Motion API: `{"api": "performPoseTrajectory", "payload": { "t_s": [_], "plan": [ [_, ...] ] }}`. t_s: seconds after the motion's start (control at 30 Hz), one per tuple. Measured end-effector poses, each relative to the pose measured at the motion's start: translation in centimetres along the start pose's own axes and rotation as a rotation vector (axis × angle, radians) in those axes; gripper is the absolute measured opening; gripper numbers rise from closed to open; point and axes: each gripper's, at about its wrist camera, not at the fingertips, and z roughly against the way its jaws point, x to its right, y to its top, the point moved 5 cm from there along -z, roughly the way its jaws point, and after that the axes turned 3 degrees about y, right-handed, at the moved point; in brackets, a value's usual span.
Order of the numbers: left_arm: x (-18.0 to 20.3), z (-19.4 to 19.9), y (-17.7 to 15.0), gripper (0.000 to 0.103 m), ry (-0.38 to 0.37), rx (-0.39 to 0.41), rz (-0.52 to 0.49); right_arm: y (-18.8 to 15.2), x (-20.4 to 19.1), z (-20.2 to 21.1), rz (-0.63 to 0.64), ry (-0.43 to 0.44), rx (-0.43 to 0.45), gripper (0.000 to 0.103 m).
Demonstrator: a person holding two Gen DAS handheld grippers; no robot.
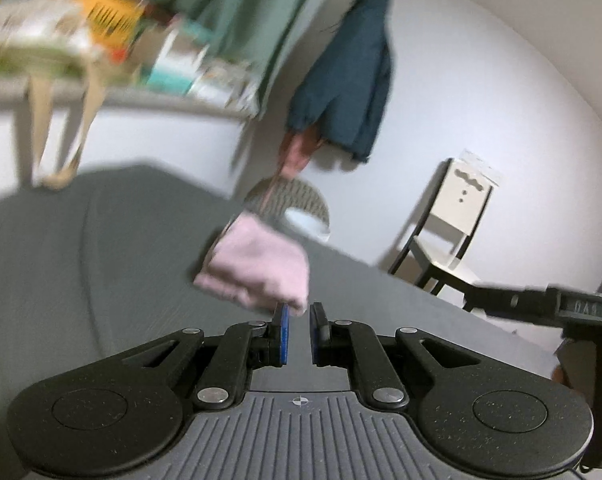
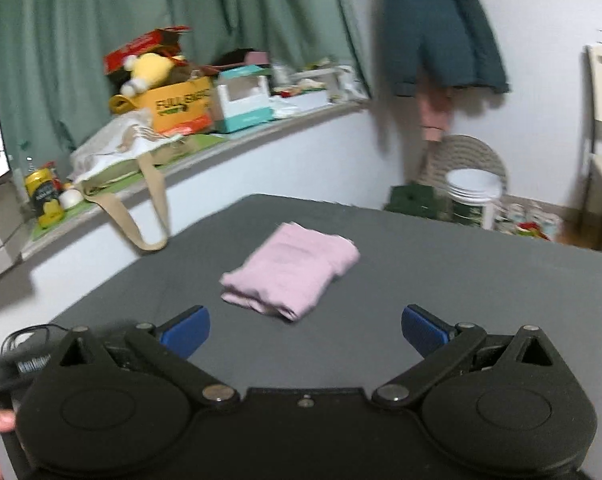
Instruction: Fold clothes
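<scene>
While the left gripper [image 1: 299, 334] hovers low over the grey bed [image 1: 81, 260], its blue-padded fingers [image 1: 283, 334] stand close together with a narrow gap between them, holding nothing. Just beyond their tips lies the folded pink garment [image 1: 257, 268], a soft, thick, roughly rectangular bundle resting on the smooth grey sheet. Further right, the right gripper [image 2: 305, 332] points at the same pink garment [image 2: 291, 276] from a little further back, its ribbed blue fingers [image 2: 187, 334] spread wide apart and empty. A dark teal jacket [image 2: 437, 28] hangs on the white wall behind.
</scene>
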Motion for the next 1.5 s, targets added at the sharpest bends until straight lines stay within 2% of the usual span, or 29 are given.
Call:
{"api": "performPoseTrajectory", "payload": {
  "t_s": [0.03,0.07,0.1,0.17,0.3,0.33,0.4,0.47,0.5,0.6,0.8,0.87,0.97,1.03,1.13,1.2,1.3,1.4,1.5],
  "plan": [
    [0.7,0.4,0.3,0.042,-0.012,0.026,-0.021,-0.4,0.0,0.6,0.002,-0.011,-0.007,0.103],
    [1.2,0.9,0.6,0.089,-0.022,0.053,-0.026,-0.7,-0.1,1.1,0.006,-0.021,-0.014,0.103],
    [1.6,1.3,0.8,0.103,-0.032,0.079,-0.027,-0.7,-0.5,1.4,0.019,-0.029,-0.021,0.103],
    [2.0,1.7,1.1,0.103,-0.043,0.112,-0.018,-0.9,-1.3,2.3,0.033,-0.040,-0.025,0.103],
    [2.6,2.5,1.8,0.103,-0.063,0.172,0.003,-0.3,-2.8,3.2,0.048,-0.016,0.021,0.103],
    [2.4,2.4,1.9,0.103,-0.026,0.165,0.017,-0.2,-3.2,3.5,0.052,-0.010,0.032,0.103],
    [2.1,1.9,2.0,0.103,0.139,0.138,0.042,0.1,-3.9,3.9,0.061,-0.003,0.052,0.103],
    [1.9,1.2,2.0,0.103,0.297,0.097,0.015,0.1,-4.5,3.8,0.085,-0.028,0.048,0.103],
    [1.9,1.0,2.1,0.103,0.336,0.090,-0.003,0.0,-4.7,3.7,0.088,-0.027,0.042,0.103],
    [1.9,1.0,2.4,0.103,0.374,0.096,0.022,0.3,-4.7,3.7,0.077,-0.044,0.060,0.103],
    [1.4,1.5,3.5,0.103,0.423,0.125,0.094,1.3,-3.5,4.5,-0.017,-0.163,0.185,0.103],
    [1.6,1.8,3.8,0.103,0.404,0.123,0.096,1.5,-3.2,5.0,-0.057,-0.174,0.222,0.103],
    [2.2,2.4,4.5,0.103,0.363,0.108,0.068,1.7,-3.7,5.2,-0.019,-0.161,0.244,0.103],
    [2.7,2.6,5.1,0.103,0.345,0.082,-0.006,1.7,-4.6,5.4,0.054,-0.147,0.236,0.103],
    [3.1,2.6,5.3,0.103,0.391,0.067,-0.094,1.6,-5.9,5.4,0.139,-0.156,0.227,0.103],
    [2.8,2.0,5.0,0.103,0.391,0.019,-0.102,1.4,-6.6,5.3,0.179,-0.167,0.218,0.103],
    [2.3,0.9,4.4,0.103,0.398,-0.056,-0.101,1.5,-6.5,4.0,0.157,-0.164,0.152,0.103],
    [2.0,-0.2,3.6,0.103,0.449,-0.116,-0.138,0.8,-6.2,2.6,0.155,-0.181,0.081,0.103],
    [2.1,-1.2,2.9,0.103,0.442,-0.183,-0.152,-0.2,-6.3,1.9,0.185,-0.210,0.054,0.103]
  ]
}}
